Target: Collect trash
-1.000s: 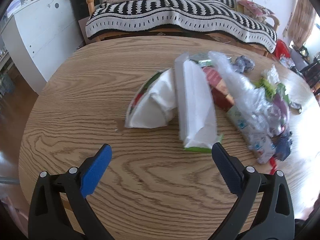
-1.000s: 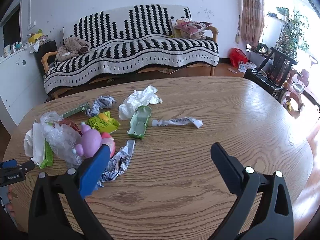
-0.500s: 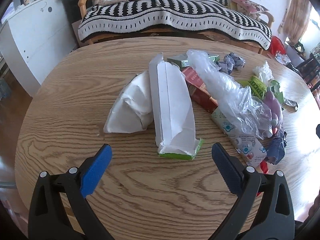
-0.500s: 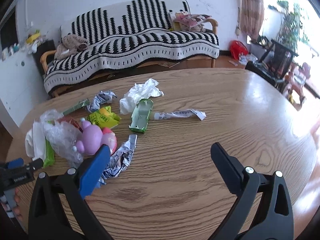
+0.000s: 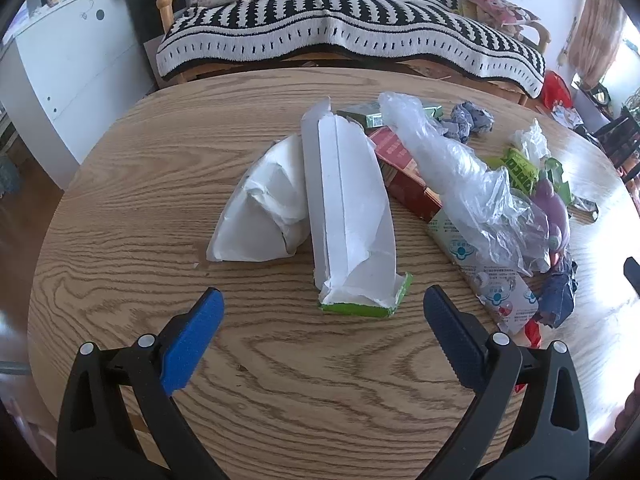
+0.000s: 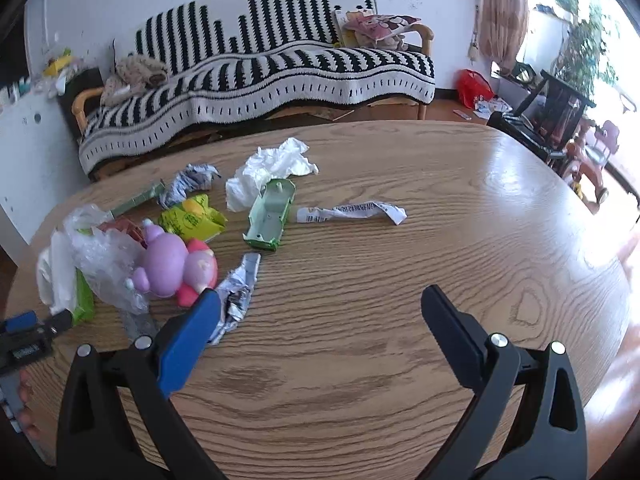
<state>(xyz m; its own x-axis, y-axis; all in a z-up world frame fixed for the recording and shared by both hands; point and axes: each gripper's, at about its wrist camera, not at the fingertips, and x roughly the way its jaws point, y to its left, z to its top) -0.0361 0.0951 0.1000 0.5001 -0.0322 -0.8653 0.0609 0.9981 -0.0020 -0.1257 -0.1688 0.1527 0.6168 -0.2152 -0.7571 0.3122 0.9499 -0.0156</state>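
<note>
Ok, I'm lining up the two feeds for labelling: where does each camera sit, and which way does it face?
Left wrist: on the left gripper, low over the wooden table, facing the torn green-edged carton and the striped sofa; its two open fingers show.
Right wrist: on the right gripper, facing the crumpled foil and green plastic tray; open fingers show, and the left gripper at far left.
Shared: carton, clear plastic bag, purple toy, sofa.
</note>
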